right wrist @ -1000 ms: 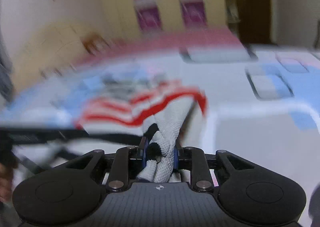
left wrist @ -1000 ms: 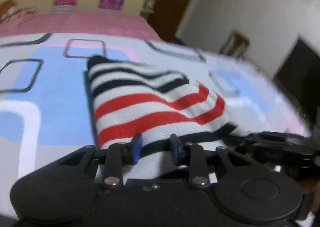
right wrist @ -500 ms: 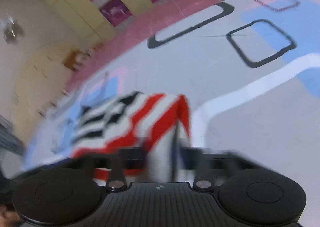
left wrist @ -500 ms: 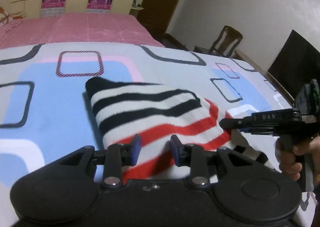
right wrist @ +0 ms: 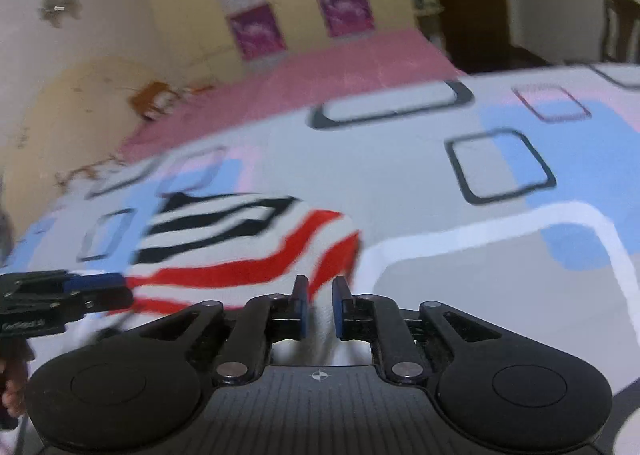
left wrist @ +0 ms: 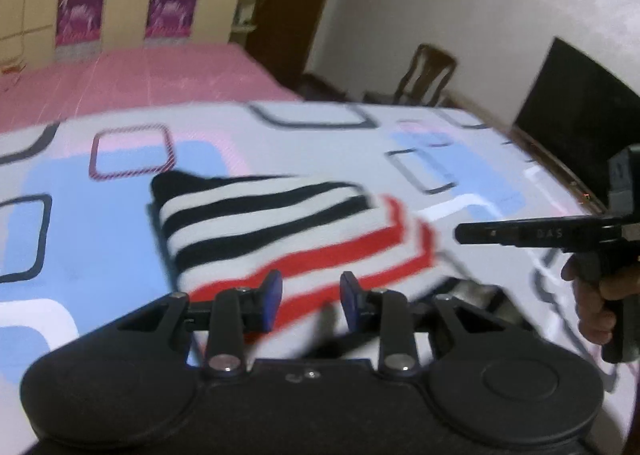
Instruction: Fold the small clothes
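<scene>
Since a second ago the right gripper [right wrist: 318,305] has let go of the cloth and both tools have drawn back. On the patterned bedsheet [left wrist: 100,223], toward its near edge, the striped garment [left wrist: 276,231] lies folded, apparently flat despite blur. Soft, light knit, it would drape; better taken at a folded corner. The left gripper [left wrist: 310,301] hangs spread and empty; the right's jaws are parted too.
</scene>
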Demonstrator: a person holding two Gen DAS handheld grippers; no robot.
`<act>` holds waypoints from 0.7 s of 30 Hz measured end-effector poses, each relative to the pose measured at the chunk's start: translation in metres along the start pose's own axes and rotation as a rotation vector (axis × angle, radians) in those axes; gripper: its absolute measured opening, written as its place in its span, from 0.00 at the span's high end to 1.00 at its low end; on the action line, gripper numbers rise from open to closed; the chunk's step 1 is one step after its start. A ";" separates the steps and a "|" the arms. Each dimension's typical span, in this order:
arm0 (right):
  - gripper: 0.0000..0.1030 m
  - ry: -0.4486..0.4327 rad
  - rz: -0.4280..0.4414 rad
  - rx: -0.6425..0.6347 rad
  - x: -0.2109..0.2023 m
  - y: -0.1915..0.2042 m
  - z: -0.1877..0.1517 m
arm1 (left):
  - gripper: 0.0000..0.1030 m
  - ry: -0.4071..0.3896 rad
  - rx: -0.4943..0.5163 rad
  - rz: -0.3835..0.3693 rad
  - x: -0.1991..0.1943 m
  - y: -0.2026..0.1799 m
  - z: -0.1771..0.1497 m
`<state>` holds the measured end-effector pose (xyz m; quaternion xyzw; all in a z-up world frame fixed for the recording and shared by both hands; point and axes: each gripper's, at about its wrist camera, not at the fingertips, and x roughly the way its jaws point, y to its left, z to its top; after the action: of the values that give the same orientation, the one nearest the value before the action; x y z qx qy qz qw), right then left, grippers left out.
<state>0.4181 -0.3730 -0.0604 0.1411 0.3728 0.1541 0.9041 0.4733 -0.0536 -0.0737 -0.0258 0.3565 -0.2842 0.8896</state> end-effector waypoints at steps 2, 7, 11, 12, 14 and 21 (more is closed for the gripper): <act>0.88 -0.006 0.040 -0.068 -0.018 0.012 -0.009 | 0.71 -0.013 0.021 -0.019 -0.014 -0.014 -0.009; 0.88 0.088 -0.012 -0.200 -0.020 0.024 -0.053 | 0.68 0.066 0.140 0.072 -0.012 -0.034 -0.046; 0.88 0.100 -0.020 -0.162 -0.013 0.023 -0.058 | 0.68 0.061 0.148 0.107 -0.014 -0.034 -0.051; 0.88 0.099 -0.028 -0.185 -0.014 0.028 -0.057 | 0.69 0.062 0.143 0.114 -0.018 -0.034 -0.049; 0.88 0.074 -0.020 -0.200 -0.026 0.033 -0.056 | 0.72 0.047 0.136 0.106 -0.031 -0.038 -0.047; 0.88 0.143 -0.011 -0.225 -0.032 0.039 -0.086 | 0.70 0.116 0.154 0.148 -0.039 -0.052 -0.080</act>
<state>0.3283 -0.3375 -0.0840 0.0257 0.4173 0.1997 0.8862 0.3732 -0.0644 -0.0956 0.0858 0.3853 -0.2452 0.8855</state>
